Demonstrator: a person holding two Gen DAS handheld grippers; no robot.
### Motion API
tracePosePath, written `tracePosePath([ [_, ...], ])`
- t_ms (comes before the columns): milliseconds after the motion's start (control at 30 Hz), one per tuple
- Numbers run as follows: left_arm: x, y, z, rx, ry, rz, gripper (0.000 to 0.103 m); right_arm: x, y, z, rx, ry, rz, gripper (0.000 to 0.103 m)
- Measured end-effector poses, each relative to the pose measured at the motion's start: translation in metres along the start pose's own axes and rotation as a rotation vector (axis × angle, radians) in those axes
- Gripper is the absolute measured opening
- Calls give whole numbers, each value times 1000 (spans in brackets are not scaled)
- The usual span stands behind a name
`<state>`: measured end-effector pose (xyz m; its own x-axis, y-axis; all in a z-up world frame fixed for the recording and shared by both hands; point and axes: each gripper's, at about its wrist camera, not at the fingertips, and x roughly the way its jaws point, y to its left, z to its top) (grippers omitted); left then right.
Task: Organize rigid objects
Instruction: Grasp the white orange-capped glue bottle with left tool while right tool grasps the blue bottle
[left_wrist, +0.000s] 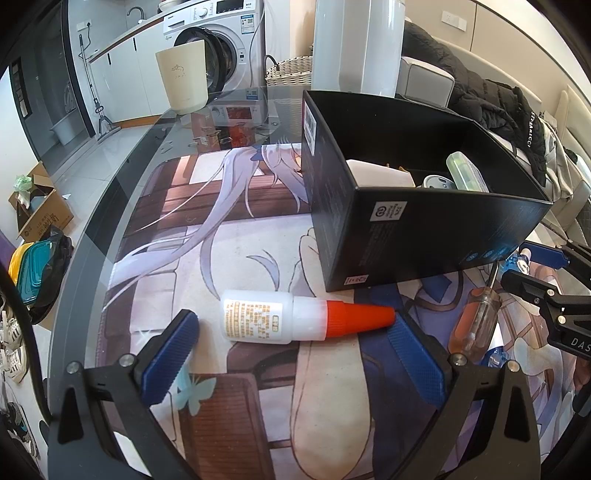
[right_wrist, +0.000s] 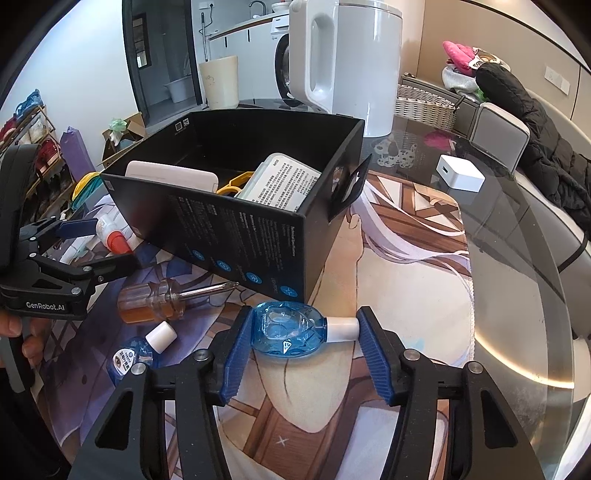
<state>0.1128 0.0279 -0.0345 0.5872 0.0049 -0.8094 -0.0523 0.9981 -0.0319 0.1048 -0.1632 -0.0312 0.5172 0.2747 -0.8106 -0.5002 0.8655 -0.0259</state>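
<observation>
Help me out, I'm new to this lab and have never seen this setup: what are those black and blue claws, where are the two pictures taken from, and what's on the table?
No robot here: a person holds a hand-held gripper in each hand, each with a camera looking along its blue-padded fingers.

The left camera shows the left hand-held gripper open around a white plastic glue bottle with an orange cone cap lying on the illustrated desk mat.

The right camera shows the right hand-held gripper closed end to end on a clear blue bottle with a white cap.

Also on the mat: an open black cardboard box already holding items, an amber-handled screwdriver and a second small blue bottle.
</observation>
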Motion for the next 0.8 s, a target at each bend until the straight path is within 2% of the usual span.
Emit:
tracePosePath([
  [167,-4,-4,0,21,-20,-16,85,0,1,1,-6,3,1,57],
  [467,-14,-10,-5,48,-49,-47,85,-1,4,1,-9,-2,-2,57],
  [800,-46,-10,-8,42,-146,-67,85,-20,9,0,-17,-59,3,57],
])
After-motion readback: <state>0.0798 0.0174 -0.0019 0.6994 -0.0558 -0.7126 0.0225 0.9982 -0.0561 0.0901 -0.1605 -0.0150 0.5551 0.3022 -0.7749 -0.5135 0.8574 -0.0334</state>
